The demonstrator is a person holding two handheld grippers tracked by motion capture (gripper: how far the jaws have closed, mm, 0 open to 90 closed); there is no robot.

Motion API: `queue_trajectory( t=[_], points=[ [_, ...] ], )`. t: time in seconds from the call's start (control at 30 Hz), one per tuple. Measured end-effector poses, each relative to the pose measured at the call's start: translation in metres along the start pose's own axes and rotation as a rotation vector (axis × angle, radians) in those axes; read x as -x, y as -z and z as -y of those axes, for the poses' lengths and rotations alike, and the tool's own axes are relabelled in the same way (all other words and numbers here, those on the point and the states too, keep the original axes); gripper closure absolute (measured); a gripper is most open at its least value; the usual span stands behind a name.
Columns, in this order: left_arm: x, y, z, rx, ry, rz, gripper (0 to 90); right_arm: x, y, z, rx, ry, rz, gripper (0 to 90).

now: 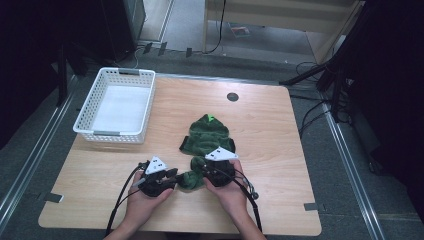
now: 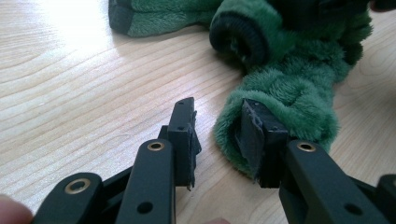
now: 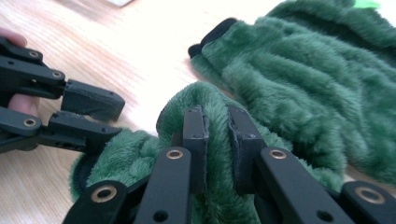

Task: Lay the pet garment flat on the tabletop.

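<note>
While the right gripper (image 3: 215, 135) pinches the green garment (image 3: 299, 88), the left gripper (image 2: 218, 135) straddles its sleeve end.

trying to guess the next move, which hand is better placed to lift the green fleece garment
Right, probably. The right gripper is already shut on a fold of the green fleece garment. The left gripper is open beside the sleeve end, one jaw touching the fleece, gripping nothing yet.

Green plush garment (image 2: 285, 88): cut off by the left gripper view's top edge, its near end partly hidden behind one black pad; possibly a sleeve cuff, not certain.
</note>
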State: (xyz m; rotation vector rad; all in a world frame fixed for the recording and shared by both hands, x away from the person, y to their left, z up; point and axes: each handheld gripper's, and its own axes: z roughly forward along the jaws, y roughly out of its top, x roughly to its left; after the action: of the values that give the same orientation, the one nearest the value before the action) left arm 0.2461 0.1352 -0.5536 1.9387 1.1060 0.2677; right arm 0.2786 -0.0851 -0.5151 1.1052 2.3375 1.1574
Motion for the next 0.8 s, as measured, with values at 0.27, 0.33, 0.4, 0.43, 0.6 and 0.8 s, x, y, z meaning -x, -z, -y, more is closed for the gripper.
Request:
queue_trajectory(
  t=[0.27,0.33,0.4,0.43,0.6,0.8],
  points=[
    [0.001,-0.001,-0.001,-0.013,-0.004,0.001,66.0,0.003,0.010,0.002,0.038,-0.024,0.001,78.7],
    [0.000,-0.002,-0.001,-0.013,-0.001,0.007,65.9,0.005,0.013,0.002,0.051,-0.028,0.009,78.4],
    [0.000,-0.002,-0.001,-0.012,0.001,0.011,65.9,0.007,0.017,0.003,0.065,-0.040,0.018,78.3],
    [-0.001,-0.002,-0.001,-0.012,0.001,0.011,65.9,0.008,0.019,0.003,0.072,-0.045,0.024,78.4],
    [0.000,-0.001,-0.001,-0.012,0.000,0.010,65.9,0.015,0.031,0.008,0.104,-0.078,0.043,78.6],
    [0.000,-0.001,-0.001,-0.013,-0.003,0.011,66.0,0.024,0.045,0.016,0.146,-0.119,0.049,78.2]
  ],
)
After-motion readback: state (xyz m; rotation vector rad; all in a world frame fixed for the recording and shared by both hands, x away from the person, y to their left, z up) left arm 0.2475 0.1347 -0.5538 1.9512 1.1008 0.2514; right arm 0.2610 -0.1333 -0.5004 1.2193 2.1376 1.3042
